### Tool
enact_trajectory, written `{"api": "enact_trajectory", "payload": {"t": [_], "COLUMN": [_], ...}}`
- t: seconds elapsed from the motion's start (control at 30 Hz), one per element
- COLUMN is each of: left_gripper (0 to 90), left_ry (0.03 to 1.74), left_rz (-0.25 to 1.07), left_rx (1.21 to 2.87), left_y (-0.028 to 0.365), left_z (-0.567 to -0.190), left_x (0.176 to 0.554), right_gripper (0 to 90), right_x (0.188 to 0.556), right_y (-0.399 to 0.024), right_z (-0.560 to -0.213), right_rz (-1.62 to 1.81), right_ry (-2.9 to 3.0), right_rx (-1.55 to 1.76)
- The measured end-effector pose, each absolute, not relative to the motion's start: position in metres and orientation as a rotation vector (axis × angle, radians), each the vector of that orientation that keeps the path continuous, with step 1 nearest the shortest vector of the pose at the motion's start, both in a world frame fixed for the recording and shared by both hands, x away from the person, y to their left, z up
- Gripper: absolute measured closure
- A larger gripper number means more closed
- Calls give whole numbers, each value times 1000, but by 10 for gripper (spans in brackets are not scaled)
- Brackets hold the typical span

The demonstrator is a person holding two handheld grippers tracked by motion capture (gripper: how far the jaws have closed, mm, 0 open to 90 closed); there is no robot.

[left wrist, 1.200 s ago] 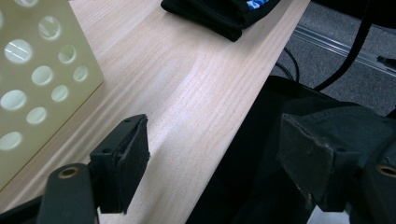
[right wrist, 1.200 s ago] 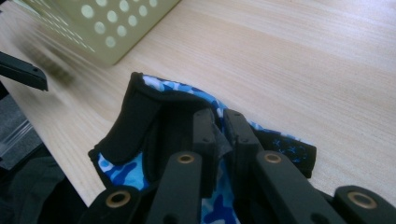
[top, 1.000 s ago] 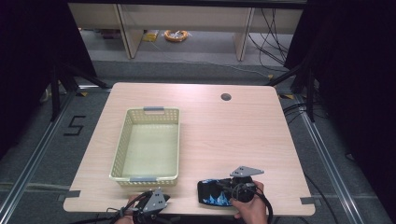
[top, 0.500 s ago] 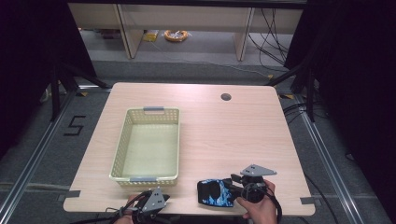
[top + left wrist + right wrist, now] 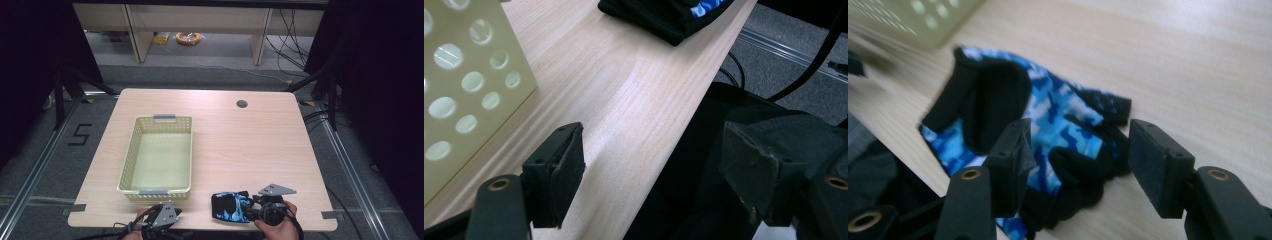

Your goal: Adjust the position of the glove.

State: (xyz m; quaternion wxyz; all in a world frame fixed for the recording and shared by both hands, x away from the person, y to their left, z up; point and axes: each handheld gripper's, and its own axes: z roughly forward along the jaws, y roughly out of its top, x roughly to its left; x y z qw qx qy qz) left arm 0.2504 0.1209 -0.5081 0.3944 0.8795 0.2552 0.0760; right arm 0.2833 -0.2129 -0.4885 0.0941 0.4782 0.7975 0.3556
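Observation:
A fingerless glove in blue camouflage and black lies flat near the table's front edge, right of the middle. My right gripper is just right of it and points left at it. In the right gripper view its jaws have just been opening and now stand apart over the glove's finger end, the pads off the fabric. My left gripper is at the front edge below the basket. It is open with nothing between its pads, one jaw over the wood and one past the edge.
A pale yellow perforated basket stands empty on the left half of the wooden table; its wall is close to my left gripper. A round cable hole sits at the back right. Dark floor and cables lie beyond the edges.
My right gripper's jaws have spread apart and the hand has drawn back slightly to the right. The glove stays flat on the table. The left gripper has not moved.

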Motion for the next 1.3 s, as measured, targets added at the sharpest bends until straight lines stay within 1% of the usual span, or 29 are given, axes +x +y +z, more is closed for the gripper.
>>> {"api": "enact_trajectory", "payload": {"t": [0.07,0.17,0.2,0.37,0.5,0.53,0.57,0.6,0.63,0.67,0.7,0.73,0.77,0.8,0.87,0.9,0.93,1.0,1.03,1.07,1.1,1.13,1.17,1.3], "left_gripper": [253,253,253,254,254,254,254,254,255,255,256,258,261,270,293,311,328,335,342,345,340,332,331,337], "left_ry": [661,647,644,621,626,624,624,625,625,660,666,659,635,652,702,702,709,704,717,705,703,703,685,724], "left_rz": [194,190,193,207,201,202,196,191,191,180,157,184,184,170,113,113,78,67,48,62,57,56,60,38], "left_rx": [2232,2248,2244,2259,2250,2251,2250,2251,2251,2236,2216,2235,2237,2219,2179,2179,2165,2169,2142,2159,2156,2156,2156,2146], "left_y": [120,120,120,121,120,120,120,120,120,118,117,118,117,115,110,110,103,97,90,86,81,76,72,60], "left_z": [-509,-509,-509,-508,-508,-509,-509,-509,-509,-510,-510,-509,-509,-509,-509,-509,-509,-509,-509,-509,-509,-508,-508,-511], "left_x": [250,250,250,251,250,250,251,251,251,250,249,251,253,253,253,253,256,258,259,262,265,267,270,275], "right_gripper": [446,444,442,485,599,649,667,696,696,744,753,761,767,773,777,779,780,780,780,780,780,780,780,779], "right_x": [284,289,290,294,292,292,290,291,291,292,291,292,292,294,291,292,291,291,292,293,293,290,290,291], "right_y": [-211,-212,-210,-208,-206,-207,-206,-207,-207,-208,-208,-209,-211,-212,-210,-212,-211,-212,-213,-214,-213,-213,-213,-214], "right_z": [-492,-498,-498,-500,-499,-499,-499,-500,-500,-503,-502,-503,-502,-503,-503,-502,-502,-503,-503,-503,-505,-502,-502,-503], "right_rz": [968,925,924,920,892,896,905,915,915,978,974,986,980,993,991,980,995,981,983,976,1026,982,979,1010], "right_ry": [2385,2406,2417,2451,2446,2451,2451,2453,2453,2428,2428,2421,2439,2455,2426,2441,2424,2443,2444,2442,2430,2443,2441,2440], "right_rx": [1432,1401,1446,1351,1330,1324,1375,1358,1358,1365,1390,1369,1355,1331,1394,1366,1405,1377,1369,1333,1348,1414,1409,1398]}}
